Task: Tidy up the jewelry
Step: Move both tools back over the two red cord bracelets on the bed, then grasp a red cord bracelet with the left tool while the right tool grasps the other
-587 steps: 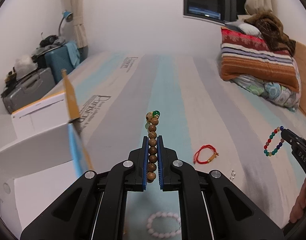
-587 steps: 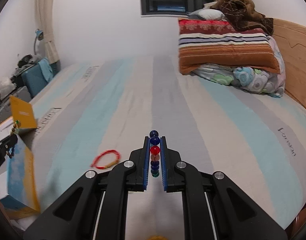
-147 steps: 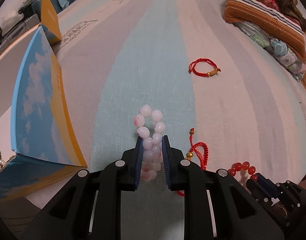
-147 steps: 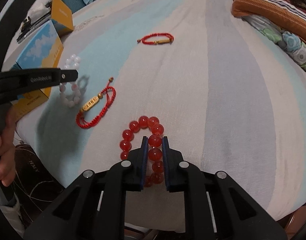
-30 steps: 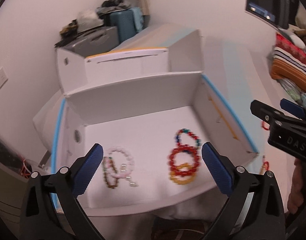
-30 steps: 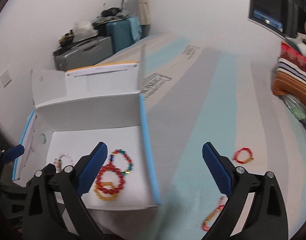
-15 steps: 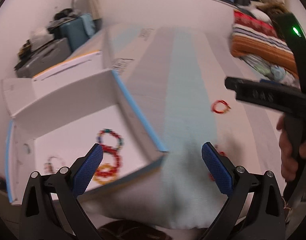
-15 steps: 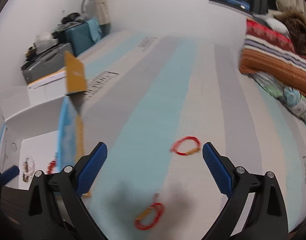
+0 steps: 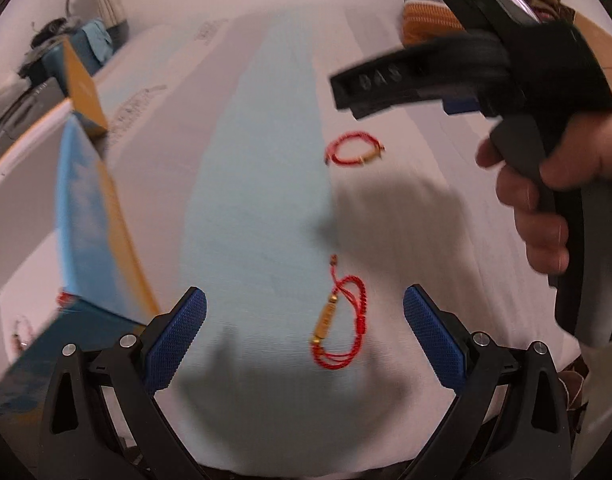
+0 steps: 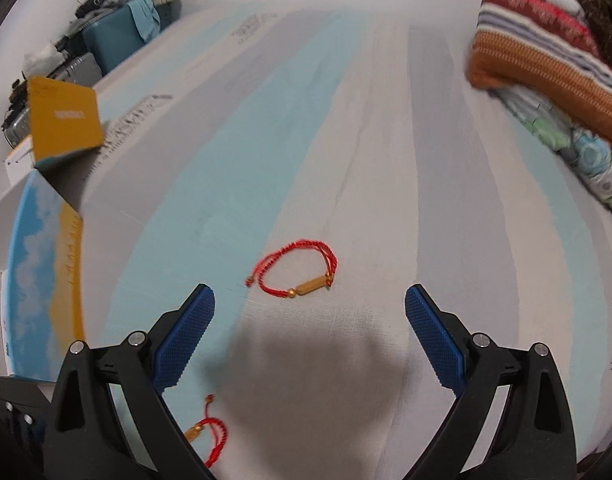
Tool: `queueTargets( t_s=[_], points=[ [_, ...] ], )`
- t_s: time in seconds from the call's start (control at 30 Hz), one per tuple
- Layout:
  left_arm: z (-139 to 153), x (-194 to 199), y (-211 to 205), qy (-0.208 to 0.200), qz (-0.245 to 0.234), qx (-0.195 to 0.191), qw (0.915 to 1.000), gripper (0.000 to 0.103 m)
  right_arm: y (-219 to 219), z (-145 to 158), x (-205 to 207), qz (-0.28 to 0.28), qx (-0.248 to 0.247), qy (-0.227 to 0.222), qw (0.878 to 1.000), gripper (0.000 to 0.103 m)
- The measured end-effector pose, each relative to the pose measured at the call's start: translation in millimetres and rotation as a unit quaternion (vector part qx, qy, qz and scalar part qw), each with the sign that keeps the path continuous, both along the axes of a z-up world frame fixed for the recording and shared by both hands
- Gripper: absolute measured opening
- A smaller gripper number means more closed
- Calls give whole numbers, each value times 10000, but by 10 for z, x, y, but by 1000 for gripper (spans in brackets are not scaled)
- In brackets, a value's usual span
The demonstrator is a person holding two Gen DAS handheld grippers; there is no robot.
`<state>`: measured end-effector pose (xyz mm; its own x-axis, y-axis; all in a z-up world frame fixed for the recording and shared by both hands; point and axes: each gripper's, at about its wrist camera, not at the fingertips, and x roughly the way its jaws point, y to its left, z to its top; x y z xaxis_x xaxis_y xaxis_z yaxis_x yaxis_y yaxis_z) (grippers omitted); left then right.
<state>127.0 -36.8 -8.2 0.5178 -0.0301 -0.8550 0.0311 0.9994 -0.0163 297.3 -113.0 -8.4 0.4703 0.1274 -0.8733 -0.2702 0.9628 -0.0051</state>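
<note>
Red cord, doubled on itself with a gold tube bead, makes up the nearer bracelet (image 9: pixel 339 326), which lies flat on the striped bed sheet (image 9: pixel 258 184) just ahead of the left claw (image 9: pixel 304 334); that claw stands wide and empty, its blue pads (image 9: pixel 178 334) straddling the cord's line, which looks like a set-up for dropping straight onto it. The same bracelet shows at the bottom edge of the right wrist view (image 10: pixel 210 436), partly behind the claw's frame. A second red cord bracelet (image 10: pixel 296 270) lies further up the bed, spread in an open loop, and the right claw (image 10: pixel 309 334) is also wide and holding nothing, aimed so this loop sits between and just beyond its pads, so each hand seems to have its own target. From the left camera the right claw (image 9: pixel 369 92) hangs above that farther bracelet (image 9: pixel 353 152), gripped by a hand (image 9: pixel 545 196). At the left edge of the bed stands the open box (image 10: pixel 46 256) with blue and yellow flaps, kept near so each piece has a short carry. Striped pillows and bedding (image 10: pixel 545 64) are piled at the far right, well apart from the work.
</note>
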Motion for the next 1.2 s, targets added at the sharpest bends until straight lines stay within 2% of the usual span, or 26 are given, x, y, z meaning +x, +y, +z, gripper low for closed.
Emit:
queueTargets(
  t_s=[0.23,0.47,0.6,0.73,0.77,0.93,1.2],
  points=[
    [-404,173,-73,319,-97,-114,9994,97,13,-408,242,2,93,438,9990,92],
    [-651,232,-135,460,-182,-23,9988,96,69,-602,317,-60,248,508,9984,91],
    [-775,267,-155,582,-185,11,9981,90,116,-715,381,7,212,644,9977,80],
    [-790,264,-170,584,-181,39,9981,83,109,-803,443,28,269,753,9968,74],
    [-792,256,-180,574,-182,67,9982,81,93,-810,452,17,307,757,9967,73],
    [-785,197,-256,526,-283,147,9981,64,62,-809,450,24,275,701,9972,52],
    [-753,146,-176,521,-120,57,9986,40,43,-792,432,61,267,653,9975,32]
  ],
)
